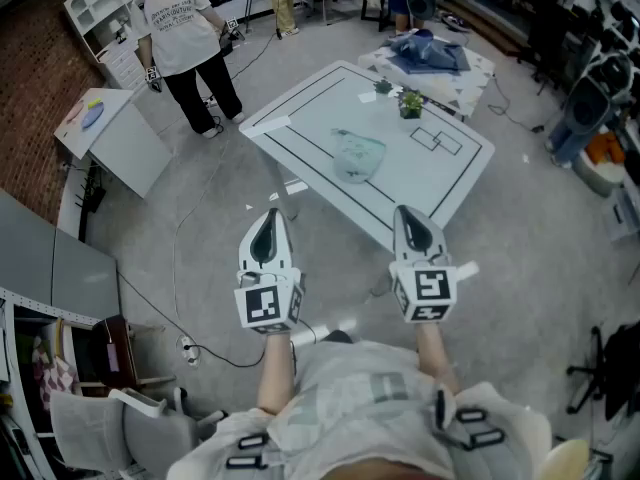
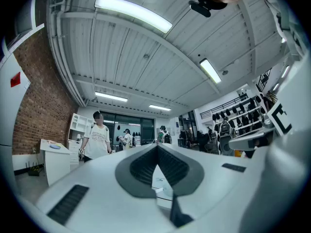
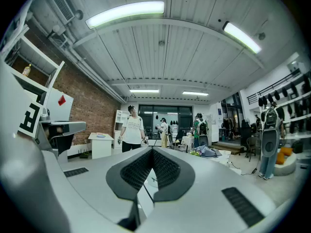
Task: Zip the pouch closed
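A pale green see-through pouch lies near the middle of the white table in the head view. Both grippers hang in the air short of the table's near edge, well apart from the pouch. My left gripper is shut with nothing in it, and its jaws meet at the tips in the left gripper view. My right gripper is also shut and empty, tips together in the right gripper view. Both point level toward the table.
A small potted plant stands at the table's far side. Beyond it is a second table with blue cloth. A person stands at the far left beside a white cabinet. Cables run across the floor.
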### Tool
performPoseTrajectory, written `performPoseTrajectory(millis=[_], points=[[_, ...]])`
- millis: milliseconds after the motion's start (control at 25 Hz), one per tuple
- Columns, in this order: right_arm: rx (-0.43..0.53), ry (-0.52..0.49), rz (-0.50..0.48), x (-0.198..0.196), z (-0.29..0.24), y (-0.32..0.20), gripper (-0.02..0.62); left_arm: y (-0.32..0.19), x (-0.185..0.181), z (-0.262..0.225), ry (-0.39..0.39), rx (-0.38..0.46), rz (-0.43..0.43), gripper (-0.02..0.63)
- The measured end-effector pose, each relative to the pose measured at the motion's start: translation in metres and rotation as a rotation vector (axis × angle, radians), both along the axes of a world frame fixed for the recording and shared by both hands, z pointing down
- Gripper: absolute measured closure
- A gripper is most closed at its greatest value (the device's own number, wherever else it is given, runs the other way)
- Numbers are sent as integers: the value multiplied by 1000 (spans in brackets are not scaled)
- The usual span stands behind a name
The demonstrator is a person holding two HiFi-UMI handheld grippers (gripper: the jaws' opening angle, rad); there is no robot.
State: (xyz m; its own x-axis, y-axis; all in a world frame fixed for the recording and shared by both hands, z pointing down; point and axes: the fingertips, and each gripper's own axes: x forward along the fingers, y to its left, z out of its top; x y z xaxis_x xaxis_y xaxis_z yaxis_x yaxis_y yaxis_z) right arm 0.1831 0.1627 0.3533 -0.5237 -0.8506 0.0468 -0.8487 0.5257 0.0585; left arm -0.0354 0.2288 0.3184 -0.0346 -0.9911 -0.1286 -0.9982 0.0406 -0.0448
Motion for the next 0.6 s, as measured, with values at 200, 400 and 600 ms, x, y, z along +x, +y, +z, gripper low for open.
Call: performPoseTrajectory(millis=[200, 400, 600], points=[[-19, -2, -15, 0, 3, -2, 588, -3, 2, 6, 9, -13, -1, 600], [-38, -1, -21, -1, 7, -3, 589, -6, 2, 6, 8, -26, 3, 600], [-71, -47, -24, -1, 17, -2, 588, -3, 2, 16, 6, -51, 14, 600]])
